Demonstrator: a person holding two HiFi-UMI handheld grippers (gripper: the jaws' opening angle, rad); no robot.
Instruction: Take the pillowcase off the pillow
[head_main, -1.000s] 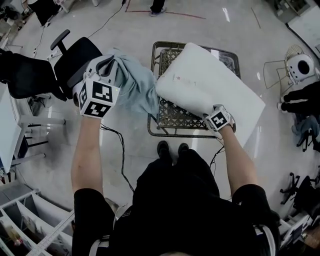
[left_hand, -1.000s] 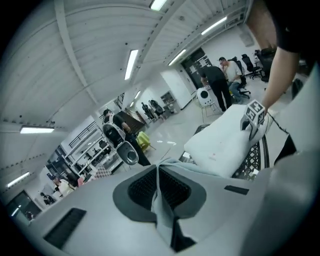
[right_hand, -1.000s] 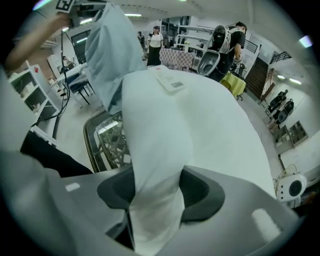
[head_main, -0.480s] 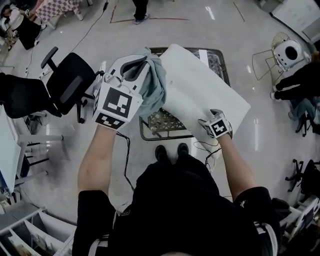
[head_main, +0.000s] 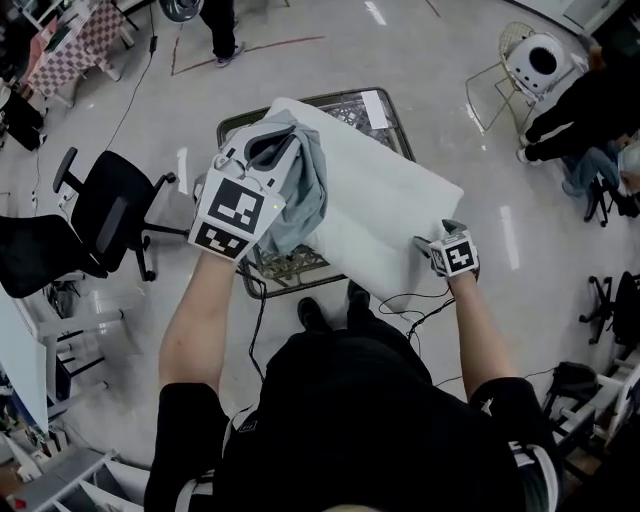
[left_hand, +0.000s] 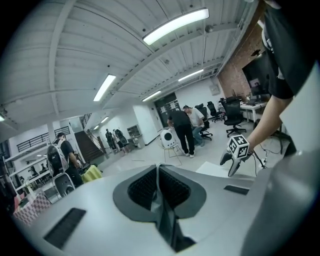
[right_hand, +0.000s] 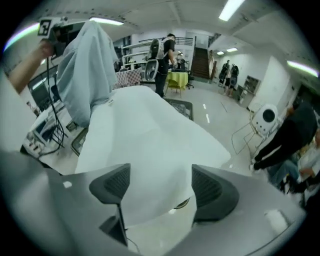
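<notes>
The bare white pillow (head_main: 375, 215) lies tilted across a wire cart (head_main: 290, 265). My left gripper (head_main: 270, 145) is raised over the pillow's left side and shut on the pale blue-grey pillowcase (head_main: 300, 185), which hangs bunched from it against the pillow. In the left gripper view, a thin fold of the pillowcase (left_hand: 162, 210) is pinched between the closed jaws of the left gripper (left_hand: 159, 167). My right gripper (head_main: 437, 242) is at the pillow's near right corner. Its jaws have just been opening, and in the right gripper view, the right gripper (right_hand: 156, 185) has the pillow (right_hand: 150, 145) corner loose between them.
A black office chair (head_main: 110, 210) stands left of the cart. A cable (head_main: 410, 305) trails on the floor by my feet. A white wire stool (head_main: 535, 60) and a seated person (head_main: 590, 110) are at the far right. Other people stand farther off.
My left gripper carried the pillowcase rightward, from beside the pillow to over its left side. My right gripper shifted along the pillow's near edge to its corner and let go.
</notes>
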